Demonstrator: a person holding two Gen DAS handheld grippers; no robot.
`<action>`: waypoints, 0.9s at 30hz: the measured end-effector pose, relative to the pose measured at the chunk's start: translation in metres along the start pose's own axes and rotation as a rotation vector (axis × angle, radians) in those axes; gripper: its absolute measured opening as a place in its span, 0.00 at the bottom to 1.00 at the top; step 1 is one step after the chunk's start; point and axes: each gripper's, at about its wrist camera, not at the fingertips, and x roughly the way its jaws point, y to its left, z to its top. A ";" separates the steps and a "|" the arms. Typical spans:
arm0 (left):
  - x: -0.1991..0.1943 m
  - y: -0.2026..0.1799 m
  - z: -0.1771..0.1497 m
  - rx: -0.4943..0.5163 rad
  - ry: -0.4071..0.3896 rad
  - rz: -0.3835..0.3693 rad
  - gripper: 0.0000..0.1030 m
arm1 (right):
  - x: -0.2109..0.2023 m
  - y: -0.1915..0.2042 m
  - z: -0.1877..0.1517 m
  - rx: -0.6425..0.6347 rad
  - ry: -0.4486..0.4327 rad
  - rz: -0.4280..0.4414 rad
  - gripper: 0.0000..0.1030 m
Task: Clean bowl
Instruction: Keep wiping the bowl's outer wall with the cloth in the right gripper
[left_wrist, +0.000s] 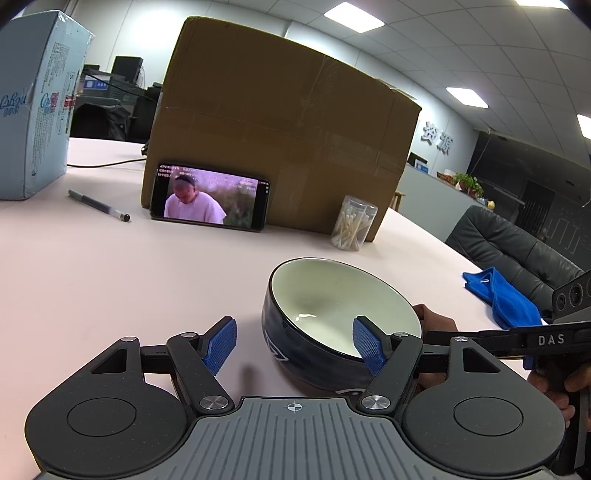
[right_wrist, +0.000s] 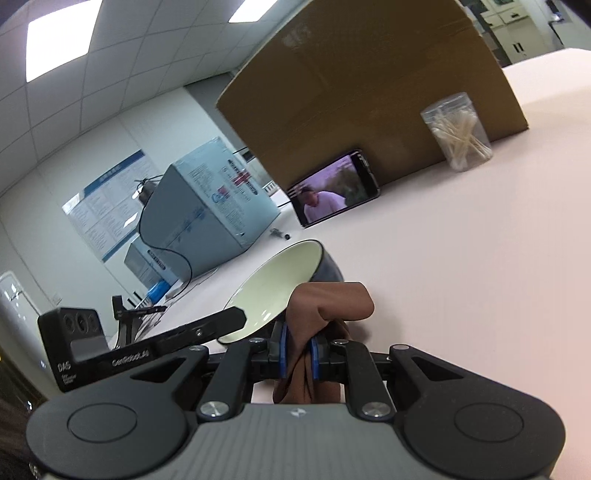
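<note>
A dark blue bowl (left_wrist: 332, 314) with a pale inside stands on the pink table; it also shows in the right wrist view (right_wrist: 273, 291). My left gripper (left_wrist: 295, 341) is open, its right pad (left_wrist: 365, 345) inside the bowl's near rim and its left pad (left_wrist: 221, 345) outside to the left. My right gripper (right_wrist: 298, 354) is shut on a brown cloth (right_wrist: 325, 306), held at the bowl's right rim. A bit of that cloth (left_wrist: 434, 319) shows behind the bowl in the left wrist view.
A big cardboard box (left_wrist: 280, 136) stands behind, with a phone (left_wrist: 210, 201) leaning on it and a clear jar of cotton swabs (left_wrist: 352, 223) beside it. A pen (left_wrist: 99, 205) and a light blue carton (left_wrist: 33, 125) lie left. A blue cloth (left_wrist: 498, 295) lies right.
</note>
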 end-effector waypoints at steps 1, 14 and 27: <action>0.000 0.000 0.000 0.000 0.000 0.000 0.69 | 0.000 0.001 0.000 -0.004 0.000 -0.002 0.15; 0.000 -0.001 0.000 0.005 0.000 -0.001 0.69 | 0.003 0.013 -0.001 -0.078 0.026 0.034 0.15; -0.001 -0.002 -0.001 0.007 -0.001 0.000 0.69 | 0.006 0.014 -0.003 -0.088 0.049 0.053 0.15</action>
